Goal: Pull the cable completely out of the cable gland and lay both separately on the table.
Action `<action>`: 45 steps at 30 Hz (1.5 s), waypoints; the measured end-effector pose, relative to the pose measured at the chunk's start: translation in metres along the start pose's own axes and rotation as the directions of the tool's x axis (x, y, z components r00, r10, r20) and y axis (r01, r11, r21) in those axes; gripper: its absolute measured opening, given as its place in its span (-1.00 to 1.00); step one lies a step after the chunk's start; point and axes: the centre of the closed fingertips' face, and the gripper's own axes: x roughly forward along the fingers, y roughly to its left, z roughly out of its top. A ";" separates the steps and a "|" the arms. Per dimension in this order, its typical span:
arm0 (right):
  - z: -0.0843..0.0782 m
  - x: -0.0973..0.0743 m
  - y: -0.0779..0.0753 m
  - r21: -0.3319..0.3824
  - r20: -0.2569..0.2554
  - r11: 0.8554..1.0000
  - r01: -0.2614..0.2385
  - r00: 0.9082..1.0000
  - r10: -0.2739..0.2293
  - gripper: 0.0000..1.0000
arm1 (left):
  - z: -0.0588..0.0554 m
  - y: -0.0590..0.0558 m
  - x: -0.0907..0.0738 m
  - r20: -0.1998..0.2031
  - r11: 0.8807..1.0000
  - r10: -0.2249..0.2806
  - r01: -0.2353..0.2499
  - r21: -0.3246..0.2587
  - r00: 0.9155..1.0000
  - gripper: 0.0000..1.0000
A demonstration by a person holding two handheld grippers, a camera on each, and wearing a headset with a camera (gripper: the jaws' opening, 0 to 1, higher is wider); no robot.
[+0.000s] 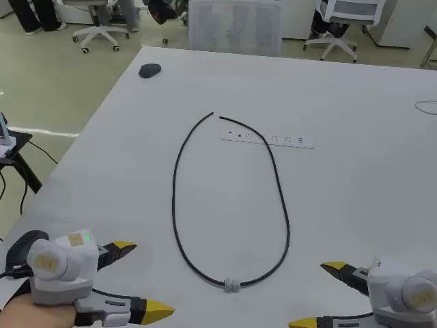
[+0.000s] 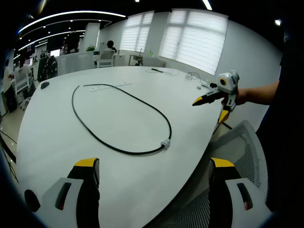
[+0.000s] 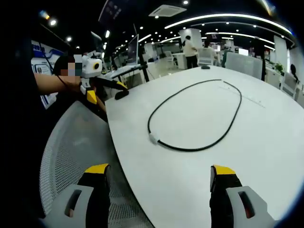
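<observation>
Threading the gland, the cable lies looped on the table (left tool, right tool: wide).

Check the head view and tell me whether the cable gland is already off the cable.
No, the white cable gland sits threaded on the black cable at the near bend of its loop.

What the table holds, counted
One cable, one cable gland by the near edge, one power strip, one mouse by the far left corner; two grippers: left gripper, right gripper.
</observation>
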 end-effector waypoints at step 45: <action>0.025 0.069 -0.003 -0.151 -0.150 0.986 -0.076 0.987 0.053 0.43 | -0.009 0.010 0.005 -0.015 0.999 -0.041 0.042 0.022 0.999 0.84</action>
